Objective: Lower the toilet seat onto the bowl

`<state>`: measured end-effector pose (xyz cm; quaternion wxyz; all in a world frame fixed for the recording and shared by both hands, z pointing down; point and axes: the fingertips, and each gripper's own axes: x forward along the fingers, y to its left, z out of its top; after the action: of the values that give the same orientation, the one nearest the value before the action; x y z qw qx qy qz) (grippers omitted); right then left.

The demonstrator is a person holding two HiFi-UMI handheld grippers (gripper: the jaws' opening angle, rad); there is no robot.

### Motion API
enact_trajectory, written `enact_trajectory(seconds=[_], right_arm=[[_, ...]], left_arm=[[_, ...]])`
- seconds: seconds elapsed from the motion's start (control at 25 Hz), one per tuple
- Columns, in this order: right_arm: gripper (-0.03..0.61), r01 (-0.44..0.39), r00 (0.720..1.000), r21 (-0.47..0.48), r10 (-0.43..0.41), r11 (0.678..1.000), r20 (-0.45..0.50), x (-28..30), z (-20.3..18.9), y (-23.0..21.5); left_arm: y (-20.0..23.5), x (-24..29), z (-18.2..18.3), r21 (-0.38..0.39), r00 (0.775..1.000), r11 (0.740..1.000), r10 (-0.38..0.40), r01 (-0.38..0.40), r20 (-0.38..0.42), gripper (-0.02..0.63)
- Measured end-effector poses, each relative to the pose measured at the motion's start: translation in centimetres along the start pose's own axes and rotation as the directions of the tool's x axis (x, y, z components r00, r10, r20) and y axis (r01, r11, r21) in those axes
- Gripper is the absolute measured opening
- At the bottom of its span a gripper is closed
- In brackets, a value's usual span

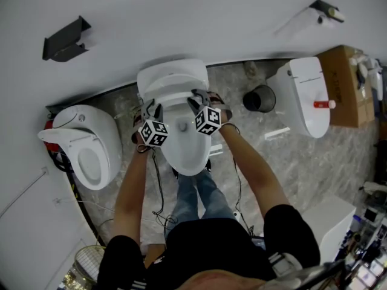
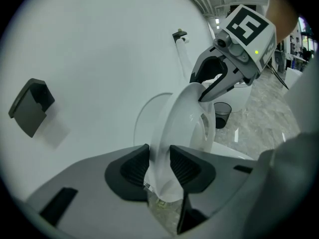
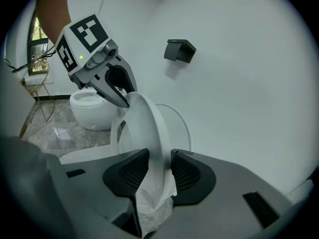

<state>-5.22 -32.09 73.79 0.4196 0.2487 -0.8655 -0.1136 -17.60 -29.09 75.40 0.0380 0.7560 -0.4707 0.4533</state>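
Note:
The white toilet (image 1: 184, 147) stands against the wall in the middle of the head view. Its seat (image 2: 182, 118) is raised and tilted forward off the lid (image 2: 144, 121) behind it. My left gripper (image 2: 159, 163) is shut on the seat's left rim, with a black pad on each face. My right gripper (image 3: 158, 169) is shut on the opposite rim of the seat (image 3: 147, 128). In the head view the left gripper (image 1: 152, 109) and right gripper (image 1: 198, 98) flank the seat above the bowl. Each gripper view shows the other gripper on the far rim.
A second toilet (image 1: 84, 150) with its seat up stands at the left, a third (image 1: 305, 92) at the right. A black bin (image 1: 260, 98) and a cardboard box (image 1: 347, 83) are right of the middle toilet. A black bracket (image 1: 63, 41) hangs on the wall. Cables (image 1: 160, 192) trail over the floor.

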Motion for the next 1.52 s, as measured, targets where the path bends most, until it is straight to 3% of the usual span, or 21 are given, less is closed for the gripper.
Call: enact_trajectory(seconds=[0.44,0.6,1.2,1.52], right_arm=[[0.141,-0.028,1.0,-0.087,0.029,0.996,0.004,-5.3,-1.2,6.8],[0.138,-0.044,0.999,-0.121,0.045,0.992,0.0,-6.8,-1.9,9.2],[0.126,-0.126,0.992,-0.2,0.121,0.972,-0.036,-9.8,-5.4,18.1],[0.118,-0.15,0.989,-0.276,0.141,0.95,-0.053,-10.2,-7.3,21.8]], left_arm=[[-5.8,-5.3,-3.0,0.075,0.999,0.996,-0.038,0.038,0.004,0.126],[-8.1,-6.8,-4.2,0.126,0.999,0.991,-0.048,0.049,-0.013,0.123],[-15.7,-10.2,-9.3,0.198,0.993,0.976,-0.074,0.092,-0.096,0.117],[-18.9,-11.0,-11.6,0.28,0.989,0.956,-0.053,0.091,-0.14,0.119]])
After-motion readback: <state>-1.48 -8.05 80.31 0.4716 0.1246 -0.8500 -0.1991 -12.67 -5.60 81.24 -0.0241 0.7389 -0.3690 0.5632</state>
